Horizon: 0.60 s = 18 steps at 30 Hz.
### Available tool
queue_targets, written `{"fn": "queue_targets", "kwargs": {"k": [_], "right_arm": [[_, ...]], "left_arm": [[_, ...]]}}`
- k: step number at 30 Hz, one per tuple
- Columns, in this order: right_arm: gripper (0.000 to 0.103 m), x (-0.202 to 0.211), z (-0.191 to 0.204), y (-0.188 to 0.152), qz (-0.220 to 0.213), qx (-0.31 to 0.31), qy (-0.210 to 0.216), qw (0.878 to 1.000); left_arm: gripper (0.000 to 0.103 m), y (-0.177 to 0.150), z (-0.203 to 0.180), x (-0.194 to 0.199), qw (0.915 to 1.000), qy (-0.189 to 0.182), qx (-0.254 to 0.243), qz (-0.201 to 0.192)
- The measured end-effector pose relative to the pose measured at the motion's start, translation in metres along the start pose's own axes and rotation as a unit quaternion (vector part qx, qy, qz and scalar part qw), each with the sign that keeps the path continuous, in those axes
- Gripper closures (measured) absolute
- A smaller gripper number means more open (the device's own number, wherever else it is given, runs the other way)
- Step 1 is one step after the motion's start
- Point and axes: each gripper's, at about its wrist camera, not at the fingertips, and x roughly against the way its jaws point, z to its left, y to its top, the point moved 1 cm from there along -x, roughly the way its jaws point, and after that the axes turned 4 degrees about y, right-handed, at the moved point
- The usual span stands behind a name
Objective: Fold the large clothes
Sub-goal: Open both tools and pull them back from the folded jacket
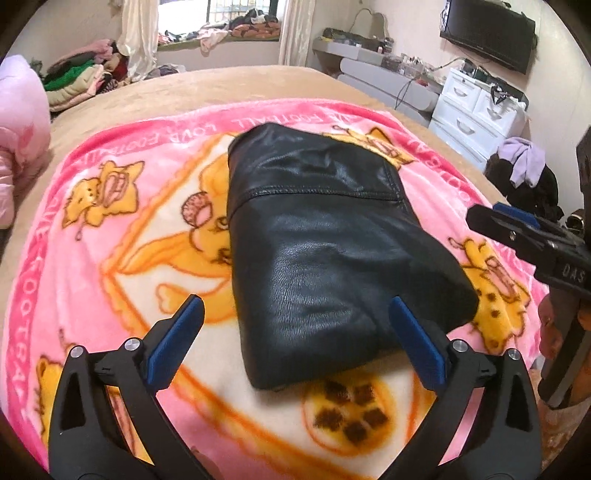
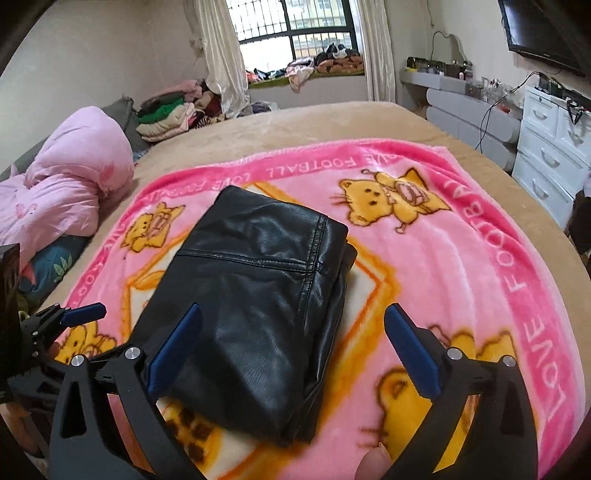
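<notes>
A crumpled pale pink quilt (image 2: 70, 184) lies at the far left of the bed, with a stack of folded green and cream clothes (image 2: 164, 120) behind it against the wall. The bed itself is covered in a plain tan sheet (image 2: 314, 122), and on top of that is spread a fleecy pink blanket (image 2: 480, 258) printed with yellow cartoon cats and white lettering round its border.

At the middle of this blanket rests the folded black leather garment (image 2: 251, 295), a compact stitched bundle lying flat and touched by neither tool. The left gripper (image 1: 295, 321) hovers over its near end with blue-padded jaws spread wide and nothing between them. The right gripper (image 2: 291, 332) hangs over the bundle's near right side, jaws equally wide apart and empty.

Behind the bed, cream curtains (image 2: 221, 55) frame a barred window (image 2: 295, 29) whose sill is heaped with clothes. To the right stand a grey dressing table (image 2: 465, 99), a white chest of drawers (image 2: 550, 147), and a dark wall-mounted television (image 2: 543, 33).
</notes>
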Motion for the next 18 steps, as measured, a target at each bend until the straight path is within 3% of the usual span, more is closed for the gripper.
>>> {"fn": "queue_targets", "kwargs": {"k": [9, 18], "right_arm": [[0.005, 0.041, 0.015, -0.032, -0.032, 0.0, 0.023, 0.999], [0.005, 0.072, 0.037, -0.081, -0.066, 0.026, -0.009, 0.997]], "left_arm": [[0.009, -0.023, 0.0, 0.038, 0.9992, 0.014, 0.019, -0.032], [0.009, -0.057, -0.001, 0.065, 0.9968, 0.029, 0.043, -0.061]]}}
